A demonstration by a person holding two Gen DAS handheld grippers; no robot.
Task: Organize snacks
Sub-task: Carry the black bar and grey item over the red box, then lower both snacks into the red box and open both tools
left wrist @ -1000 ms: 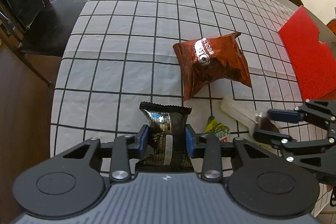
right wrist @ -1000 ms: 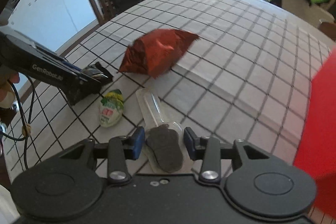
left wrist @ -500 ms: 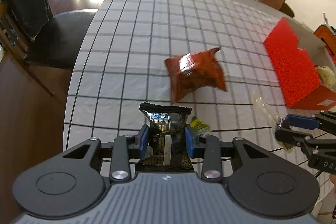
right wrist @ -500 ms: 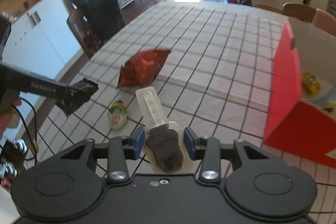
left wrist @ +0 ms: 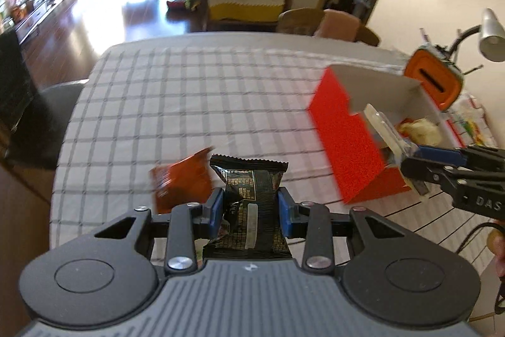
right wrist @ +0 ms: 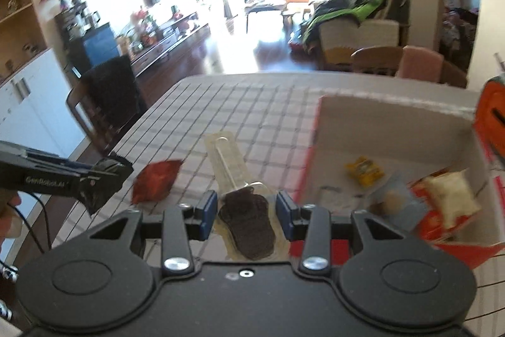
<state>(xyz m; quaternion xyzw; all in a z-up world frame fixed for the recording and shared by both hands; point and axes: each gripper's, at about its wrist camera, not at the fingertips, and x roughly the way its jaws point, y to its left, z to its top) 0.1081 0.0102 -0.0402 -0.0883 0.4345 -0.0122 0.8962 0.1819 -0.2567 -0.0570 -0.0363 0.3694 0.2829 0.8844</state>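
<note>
The left gripper [left wrist: 251, 207] is clamped on a black snack packet [left wrist: 249, 195], blue pads pinching its sides, held up above the checked tablecloth [left wrist: 189, 90]. The right gripper [right wrist: 246, 212] is clamped on a clear-wrapped dark treat on a stick [right wrist: 243, 198], its stick end pointing away, right at the near wall of the red box [right wrist: 394, 122]. To do this well, I would carry each snack fully over the box's open top before letting go, lower it in to avoid a bounce, and take the two in turn so the grippers do not collide. Count: two snacks held, one red-brown bag [left wrist: 181, 183] left lying on the table, one box, with at least three packets blurrily visible inside, among them a yellow one [right wrist: 363, 169]
</note>
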